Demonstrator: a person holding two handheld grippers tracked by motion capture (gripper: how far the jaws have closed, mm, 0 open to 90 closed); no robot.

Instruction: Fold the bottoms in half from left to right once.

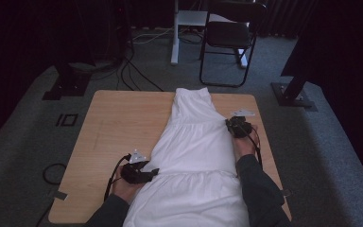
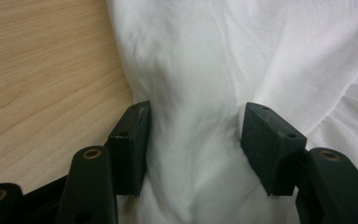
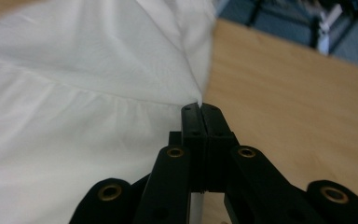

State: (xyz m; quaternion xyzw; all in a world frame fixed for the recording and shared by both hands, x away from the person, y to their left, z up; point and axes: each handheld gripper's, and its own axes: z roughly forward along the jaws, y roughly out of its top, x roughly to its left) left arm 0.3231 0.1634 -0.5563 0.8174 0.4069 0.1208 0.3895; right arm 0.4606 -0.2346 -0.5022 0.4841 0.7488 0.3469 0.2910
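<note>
A white tiered garment (image 1: 194, 142) lies lengthwise on the wooden table (image 1: 118, 123), its narrow end at the far side. At the cloth's left edge my left gripper (image 1: 153, 172) lies low on the table. In the left gripper view its jaws stand apart (image 2: 193, 140) with a bunched ridge of the garment (image 2: 191, 70) between them. My right gripper (image 1: 229, 124) is at the garment's right edge, further up the table. In the right gripper view its jaws (image 3: 200, 109) are shut, pinching the edge of the garment (image 3: 74, 93) at their tips.
Bare wood (image 2: 37, 70) lies left of the cloth, and a narrower strip (image 3: 284, 93) to its right. Beyond the table stand a black folding chair (image 1: 229, 38), a white table leg (image 1: 175, 38), floor cables (image 1: 127, 71) and two dark stand bases (image 1: 66, 85) (image 1: 293, 94).
</note>
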